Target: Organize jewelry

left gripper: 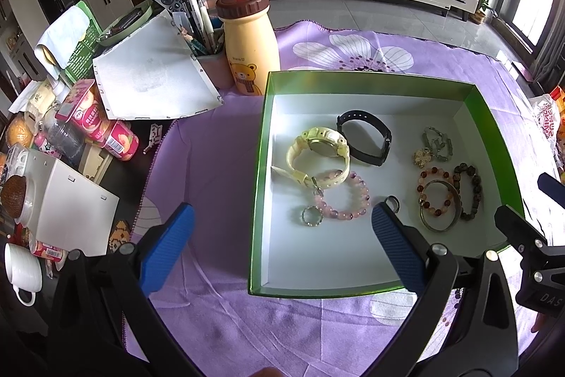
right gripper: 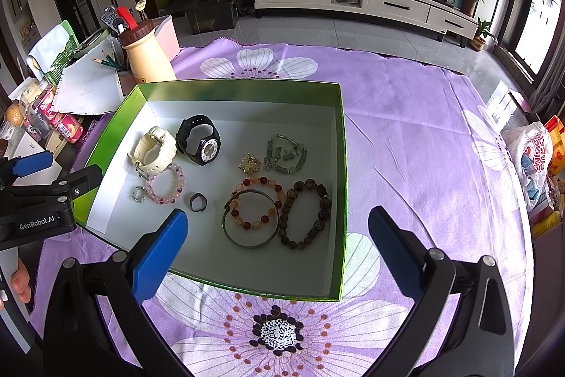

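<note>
A green box point(left gripper: 259, 143) point(right gripper: 343, 165) with a white floor sits on the purple cloth and holds the jewelry. Inside are a cream watch point(left gripper: 317, 152) point(right gripper: 153, 149), a black watch point(left gripper: 367, 136) point(right gripper: 201, 138), a pink bead bracelet point(left gripper: 344, 196) point(right gripper: 166, 184), a small sparkly ring point(left gripper: 311, 216) point(right gripper: 139, 193), a dark ring point(right gripper: 197, 202), a gold brooch point(right gripper: 249, 162), a green stone bracelet point(right gripper: 287, 154), a red bead bracelet point(right gripper: 257, 204), a metal bangle point(right gripper: 250, 221) and a dark wooden bead bracelet point(right gripper: 305, 218). My left gripper point(left gripper: 282, 225) is open and empty over the box's near left edge. My right gripper point(right gripper: 277, 230) is open and empty above the box's near right part.
A yellow bear bottle point(left gripper: 249, 45) and a pen holder point(left gripper: 208, 59) stand behind the box's left corner. Papers, drink cartons point(left gripper: 102, 126), a white box point(left gripper: 70, 207) and a mug point(left gripper: 23, 267) crowd the left side. A plastic bag point(right gripper: 533, 151) lies at the right edge.
</note>
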